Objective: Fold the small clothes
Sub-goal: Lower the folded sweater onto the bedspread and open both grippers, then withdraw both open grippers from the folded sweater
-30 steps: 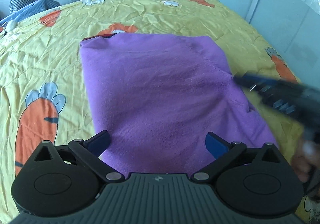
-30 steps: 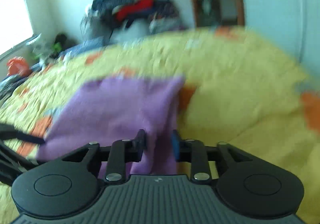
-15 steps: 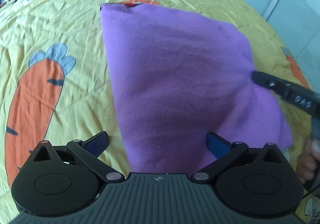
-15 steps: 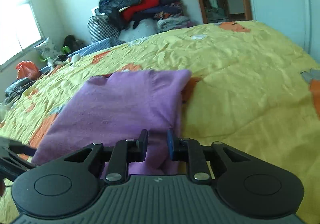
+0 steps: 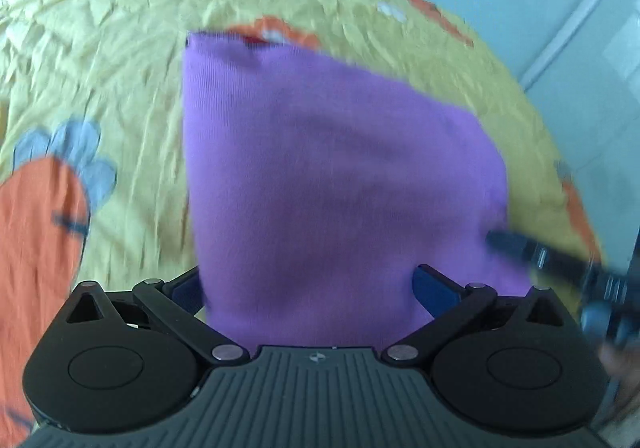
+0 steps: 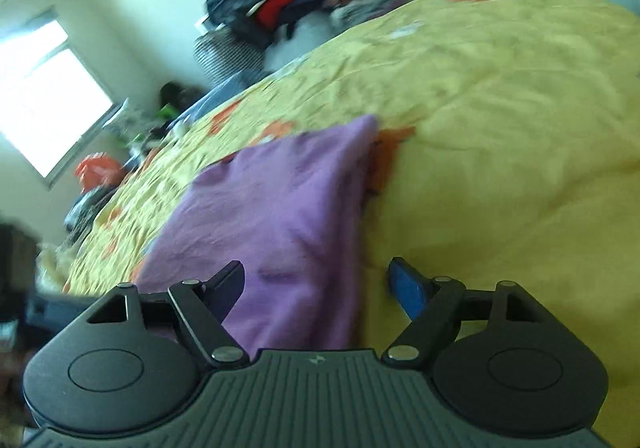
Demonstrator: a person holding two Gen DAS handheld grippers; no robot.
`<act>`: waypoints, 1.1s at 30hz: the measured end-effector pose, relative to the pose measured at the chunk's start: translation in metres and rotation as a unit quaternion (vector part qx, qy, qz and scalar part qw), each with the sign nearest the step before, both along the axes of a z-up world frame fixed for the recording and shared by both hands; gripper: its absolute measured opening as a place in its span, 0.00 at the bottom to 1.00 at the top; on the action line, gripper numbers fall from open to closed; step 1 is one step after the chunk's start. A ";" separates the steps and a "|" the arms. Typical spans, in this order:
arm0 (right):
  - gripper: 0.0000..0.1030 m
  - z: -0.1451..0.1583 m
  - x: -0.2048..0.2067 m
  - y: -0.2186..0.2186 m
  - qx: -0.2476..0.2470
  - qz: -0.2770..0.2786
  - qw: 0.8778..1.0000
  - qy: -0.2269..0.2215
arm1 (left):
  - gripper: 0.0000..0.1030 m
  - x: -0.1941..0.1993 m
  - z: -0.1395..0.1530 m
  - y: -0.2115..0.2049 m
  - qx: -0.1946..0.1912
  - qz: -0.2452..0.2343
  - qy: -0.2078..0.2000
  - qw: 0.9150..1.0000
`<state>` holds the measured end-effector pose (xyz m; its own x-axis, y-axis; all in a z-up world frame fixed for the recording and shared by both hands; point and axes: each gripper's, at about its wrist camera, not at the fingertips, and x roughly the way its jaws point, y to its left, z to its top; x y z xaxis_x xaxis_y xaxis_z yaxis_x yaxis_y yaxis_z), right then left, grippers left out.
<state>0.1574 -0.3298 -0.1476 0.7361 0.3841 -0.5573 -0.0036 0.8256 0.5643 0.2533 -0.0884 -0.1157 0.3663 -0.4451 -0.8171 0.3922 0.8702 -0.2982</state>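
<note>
We see 1 purple garment (image 5: 340,176) on the yellow carrot-print bed (image 5: 120,96); left tongs (image 5: 308,288) apart, right tongs (image 6: 316,284) opening around its edge.

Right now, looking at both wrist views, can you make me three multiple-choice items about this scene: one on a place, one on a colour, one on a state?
1. Where does the purple knit garment lie?
A. on the yellow carrot-print bedsheet
B. on a wooden chair
C. inside a basket

2. What colour are the carrots printed on the sheet?
A. green
B. orange
C. black

3. How do the jaws of the right gripper stand?
A. clamped on a sock
B. apart and opening, with the garment's edge between them
C. hidden from view

Answers:
1 A, the sheet shows all around the garment.
2 B, a large orange carrot lies left of the garment.
3 B, the right wrist view shows both fingers well apart.
</note>
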 end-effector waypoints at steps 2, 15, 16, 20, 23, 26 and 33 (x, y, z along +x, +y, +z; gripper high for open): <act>0.77 0.003 0.010 0.014 -0.018 0.029 0.999 0.001 | 0.86 0.012 0.000 0.001 -0.032 0.006 0.012 0.999; 0.23 0.068 0.006 0.082 -0.103 0.018 0.993 -0.061 | 0.26 -0.022 0.057 -0.002 0.083 -0.042 -0.143 0.985; 0.23 0.075 0.005 0.085 -0.093 0.021 0.993 -0.068 | 0.26 -0.024 0.065 0.004 0.082 -0.041 -0.144 0.985; 0.23 0.096 0.001 0.099 -0.076 0.032 0.993 -0.087 | 0.28 -0.023 0.090 0.044 0.061 -0.025 -0.125 0.990; 0.33 0.077 0.016 0.108 -0.089 0.052 0.994 -0.036 | 0.45 -0.016 0.077 0.067 0.074 -0.010 -0.094 0.993; 0.88 0.055 -0.004 0.113 -0.139 0.032 0.990 -0.015 | 0.91 -0.016 0.048 0.086 0.126 0.035 -0.077 0.988; 0.88 0.042 -0.109 0.102 -0.189 0.022 0.982 -0.008 | 1.00 -0.105 0.035 0.131 0.068 0.099 -0.068 0.990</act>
